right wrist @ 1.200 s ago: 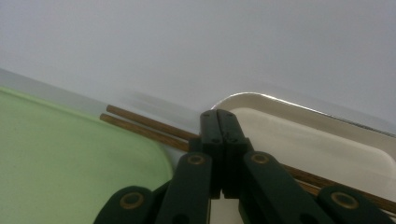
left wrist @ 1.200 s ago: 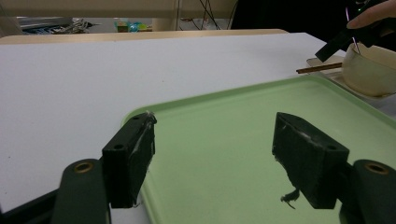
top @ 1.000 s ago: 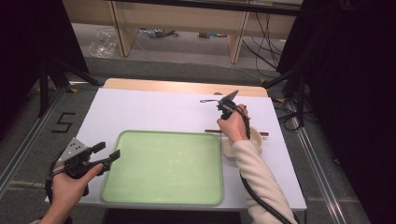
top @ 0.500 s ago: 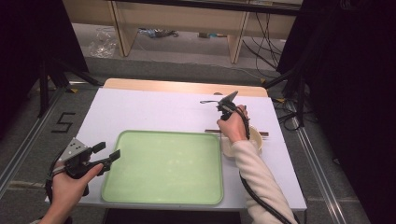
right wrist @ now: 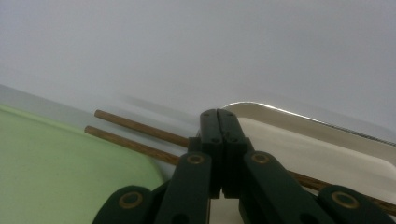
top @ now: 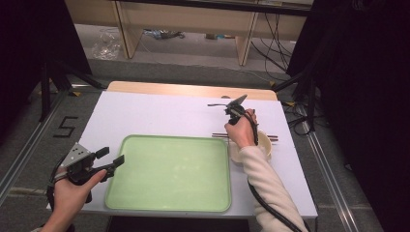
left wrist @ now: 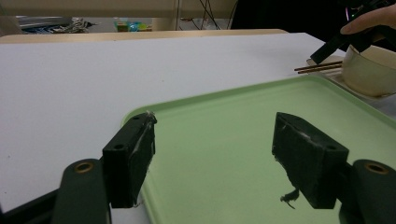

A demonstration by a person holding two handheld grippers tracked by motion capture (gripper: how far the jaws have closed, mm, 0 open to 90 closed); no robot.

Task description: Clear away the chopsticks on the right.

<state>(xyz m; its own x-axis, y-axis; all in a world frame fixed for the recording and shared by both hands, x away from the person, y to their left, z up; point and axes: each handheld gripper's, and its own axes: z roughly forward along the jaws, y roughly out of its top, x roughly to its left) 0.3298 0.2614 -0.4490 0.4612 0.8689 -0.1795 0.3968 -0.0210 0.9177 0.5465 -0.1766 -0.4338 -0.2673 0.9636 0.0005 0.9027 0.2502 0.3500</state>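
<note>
The right hand-held gripper (right wrist: 223, 126) had its jaws pressed together on nothing, poised just above the chopsticks (right wrist: 140, 135) near the counter's right edge, between the green tray (top: 169, 174) and a white dish (right wrist: 327, 154). To lift them well, the jaws should probably spread first, then pinch both sticks together. The left hand-held gripper (left wrist: 215, 154) stood spread over the tray's near-left corner. The high view showed a bowl (top: 263, 145) beside the right hand; the right gripper view revealed the dish's rim.
</note>
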